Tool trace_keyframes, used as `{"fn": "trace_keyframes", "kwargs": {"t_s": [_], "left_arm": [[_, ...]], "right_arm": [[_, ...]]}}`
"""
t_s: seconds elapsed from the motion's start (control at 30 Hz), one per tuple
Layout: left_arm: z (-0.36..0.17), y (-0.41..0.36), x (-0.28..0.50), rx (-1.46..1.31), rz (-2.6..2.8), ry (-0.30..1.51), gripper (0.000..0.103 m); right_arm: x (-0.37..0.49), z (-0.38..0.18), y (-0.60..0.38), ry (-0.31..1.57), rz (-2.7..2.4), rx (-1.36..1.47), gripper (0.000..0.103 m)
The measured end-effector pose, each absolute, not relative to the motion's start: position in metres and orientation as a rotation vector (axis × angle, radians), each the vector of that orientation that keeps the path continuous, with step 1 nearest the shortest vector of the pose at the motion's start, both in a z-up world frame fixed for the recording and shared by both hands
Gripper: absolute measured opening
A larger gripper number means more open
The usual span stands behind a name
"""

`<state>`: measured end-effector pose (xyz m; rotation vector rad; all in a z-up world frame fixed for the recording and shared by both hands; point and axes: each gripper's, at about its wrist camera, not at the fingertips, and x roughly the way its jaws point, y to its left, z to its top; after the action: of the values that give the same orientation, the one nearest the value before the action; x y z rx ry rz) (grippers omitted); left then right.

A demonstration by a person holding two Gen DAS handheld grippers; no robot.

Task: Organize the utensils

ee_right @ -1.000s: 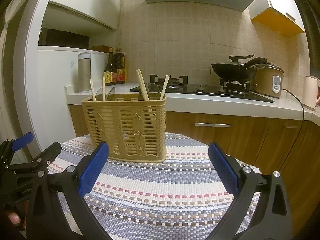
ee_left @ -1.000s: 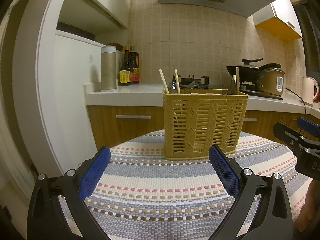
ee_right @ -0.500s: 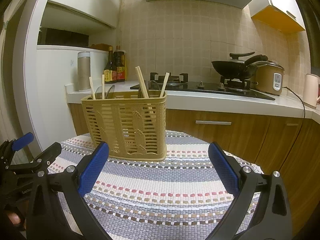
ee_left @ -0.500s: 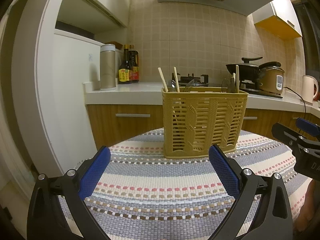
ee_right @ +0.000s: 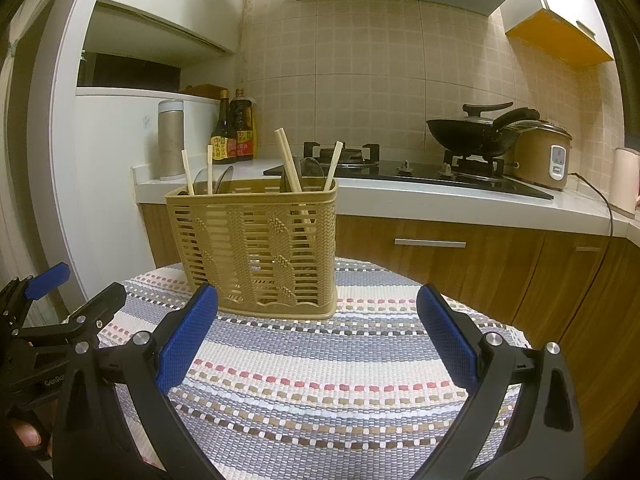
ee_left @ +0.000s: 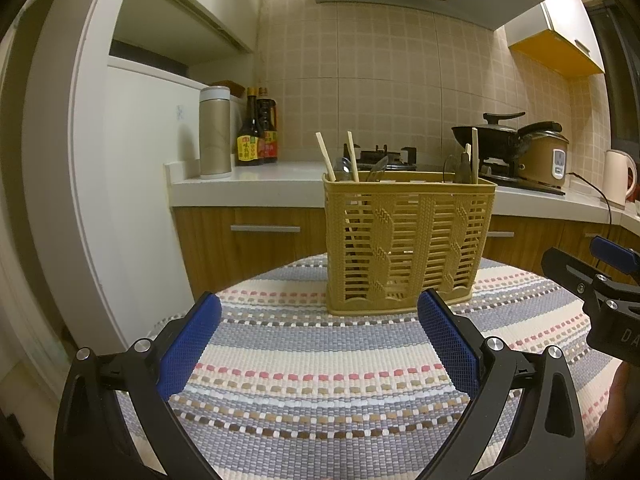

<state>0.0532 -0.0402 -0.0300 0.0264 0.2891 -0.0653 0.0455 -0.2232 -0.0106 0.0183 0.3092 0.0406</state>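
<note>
The tan plastic utensil basket (ee_left: 408, 248) stood upright on the striped woven mat (ee_left: 320, 380), in the centre of the left wrist view and just above the gap between the blue pads of the left gripper (ee_left: 318, 334). That gripper was spread wide and held nothing; its right pad tip overlapped the basket's lower right corner in the frame, though whether it touched could not be told. In the right wrist view the same basket (ee_right: 256, 252) sat left of centre, above the left pad of the right gripper (ee_right: 316, 330), which was likewise spread wide and empty.

The basket's long axis ran across the frame in the left view, its broad slatted face towards that camera; in the right view it was turned, showing a corner. Wooden chopsticks (ee_left: 324, 156) rose near-vertical at the basket's upper left rim, with another stick (ee_left: 474, 154) at the upper right, and dark spoon or ladle heads (ee_left: 376, 170) poked up between them. From the right view a leaning pair of chopsticks (ee_right: 288, 160) crossed the middle of the rim.

Judged from these views, the basket lay straight ahead of the left gripper and off to the left of the right one, so the left seemed better lined up, and any utensil would need a grasp from above along its upright shaft
</note>
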Motion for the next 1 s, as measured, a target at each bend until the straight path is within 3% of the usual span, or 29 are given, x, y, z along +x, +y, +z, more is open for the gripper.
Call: {"fn": "trace_keyframes", "kwargs": {"t_s": [1.0], "left_arm": [[-0.03, -0.0405, 0.0535, 0.028, -0.065, 0.29, 0.095]], "right_arm": [[0.0465, -0.0116, -0.2223, 0.32, 0.041, 0.025, 0.095]]}}
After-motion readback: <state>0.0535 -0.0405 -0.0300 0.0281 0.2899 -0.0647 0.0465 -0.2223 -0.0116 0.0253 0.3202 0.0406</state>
